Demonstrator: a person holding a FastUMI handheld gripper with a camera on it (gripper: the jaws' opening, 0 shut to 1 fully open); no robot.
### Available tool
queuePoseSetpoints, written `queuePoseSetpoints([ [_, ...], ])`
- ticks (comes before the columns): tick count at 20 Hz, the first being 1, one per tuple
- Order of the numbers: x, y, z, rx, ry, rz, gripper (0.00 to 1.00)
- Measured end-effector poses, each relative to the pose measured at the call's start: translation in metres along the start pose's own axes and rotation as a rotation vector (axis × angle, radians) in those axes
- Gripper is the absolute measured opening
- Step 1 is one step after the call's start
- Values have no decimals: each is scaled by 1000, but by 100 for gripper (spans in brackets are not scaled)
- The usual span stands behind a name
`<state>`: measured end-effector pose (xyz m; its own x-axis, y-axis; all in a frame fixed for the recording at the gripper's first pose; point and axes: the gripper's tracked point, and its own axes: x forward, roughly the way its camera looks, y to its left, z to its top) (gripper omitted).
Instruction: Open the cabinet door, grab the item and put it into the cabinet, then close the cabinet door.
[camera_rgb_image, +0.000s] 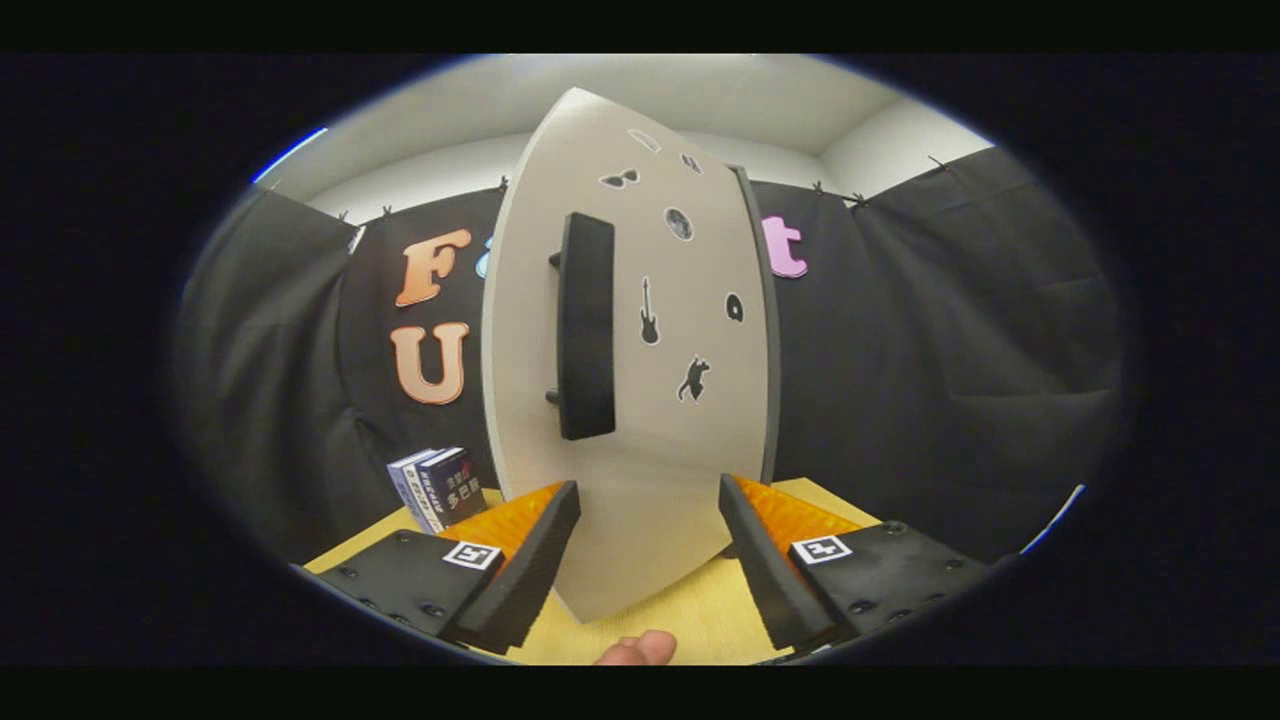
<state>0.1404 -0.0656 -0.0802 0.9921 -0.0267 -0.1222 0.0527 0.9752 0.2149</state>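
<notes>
Step one, door (640, 420) shut. Tool (648, 555) wide open, empty, facing it, handle (586, 325) beyond fingers. Item, box (440, 487), on surface (690, 625) left of cabinet. Next: close on handle, pull

Even, soft overhead light; the pale cabinet door (625, 330) shows no glare and casts faint shadow. Fisheye distortion bows its edges. Slight overall softness blurs fine detail.

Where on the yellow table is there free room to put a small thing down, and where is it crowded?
The yellow table is bare just ahead of the open gripper, between its fingers and below the cabinet door. A second narrower bare patch lies between the left finger and the book. It is crowded at the door's lower edge and around the book.
</notes>
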Motion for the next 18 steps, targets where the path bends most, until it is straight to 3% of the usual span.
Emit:
queuePoseSetpoints([
  [2,9,10,-5,1,7,19,97],
  [9,55,59,-14,-20,18,99,97],
  [18,105,67,-23,-42,33,66,95],
])
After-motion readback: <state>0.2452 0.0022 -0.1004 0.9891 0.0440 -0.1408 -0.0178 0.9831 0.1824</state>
